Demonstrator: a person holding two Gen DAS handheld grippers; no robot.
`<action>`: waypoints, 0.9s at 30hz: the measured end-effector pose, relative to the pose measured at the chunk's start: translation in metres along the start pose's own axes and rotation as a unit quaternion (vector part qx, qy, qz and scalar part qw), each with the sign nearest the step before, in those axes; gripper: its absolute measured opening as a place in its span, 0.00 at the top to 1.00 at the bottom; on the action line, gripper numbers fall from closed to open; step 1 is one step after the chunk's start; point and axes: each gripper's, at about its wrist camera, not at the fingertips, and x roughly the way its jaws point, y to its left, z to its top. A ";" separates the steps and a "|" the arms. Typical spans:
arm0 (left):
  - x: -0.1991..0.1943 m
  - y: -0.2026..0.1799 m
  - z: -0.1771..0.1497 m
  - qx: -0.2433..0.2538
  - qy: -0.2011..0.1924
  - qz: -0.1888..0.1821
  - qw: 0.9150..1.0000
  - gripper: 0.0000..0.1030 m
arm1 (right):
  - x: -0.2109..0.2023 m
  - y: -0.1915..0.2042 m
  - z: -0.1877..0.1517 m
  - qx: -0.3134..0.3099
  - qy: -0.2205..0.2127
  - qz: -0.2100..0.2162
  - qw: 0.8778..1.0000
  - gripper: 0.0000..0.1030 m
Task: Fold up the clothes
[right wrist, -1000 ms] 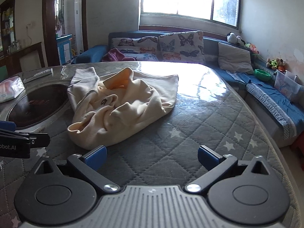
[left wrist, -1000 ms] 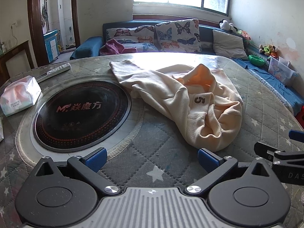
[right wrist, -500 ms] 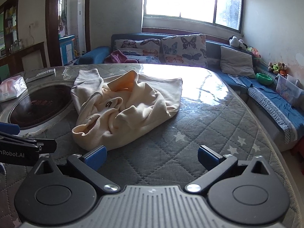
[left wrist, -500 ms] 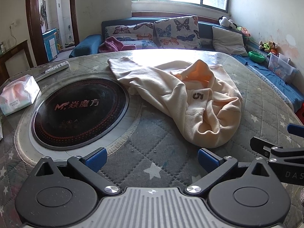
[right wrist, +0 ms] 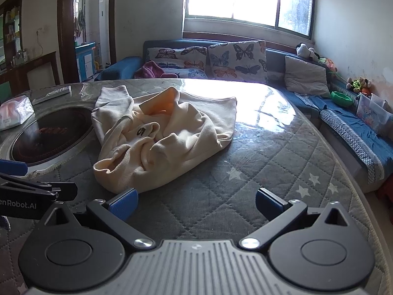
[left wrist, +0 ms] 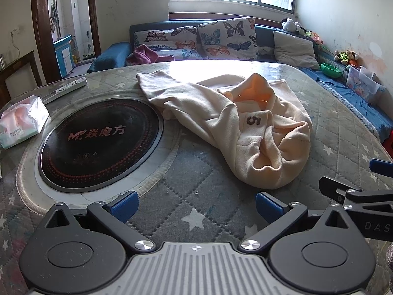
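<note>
1. Your jaws on both sides are spread wide and hold nothing: the left gripper (left wrist: pixel 195 202) hovers over bare quilted cover, and the right gripper (right wrist: pixel 196 200) hangs just short of the garment's near edge.
2. The cream sweatshirt (left wrist: pixel 245 127) lies crumpled in a heap on the worktop (right wrist: pixel 258 172), beside the round black induction cooktop (left wrist: pixel 98 142). One sleeve trails toward the far side, a patch with the numeral 5 shows on top, and the orange lining shows inside.
3. You look to be at the very start: nothing is flattened or folded yet.
4. Next, you likely need to pinch 2 separate edges, such as the hem and a shoulder, then lift and spread the cloth flat.
5. Keep the fabric clear of the tissue pack (left wrist: pixel 22 120).
</note>
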 end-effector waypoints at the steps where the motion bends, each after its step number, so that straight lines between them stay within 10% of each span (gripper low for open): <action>1: 0.000 0.000 0.000 0.000 0.000 0.000 1.000 0.00 | 0.000 0.000 0.000 0.001 0.000 0.000 1.000 0.00; 27: 0.009 -0.002 0.019 0.008 -0.004 -0.003 1.000 0.00 | 0.011 0.000 0.021 -0.013 -0.003 0.001 1.000 0.04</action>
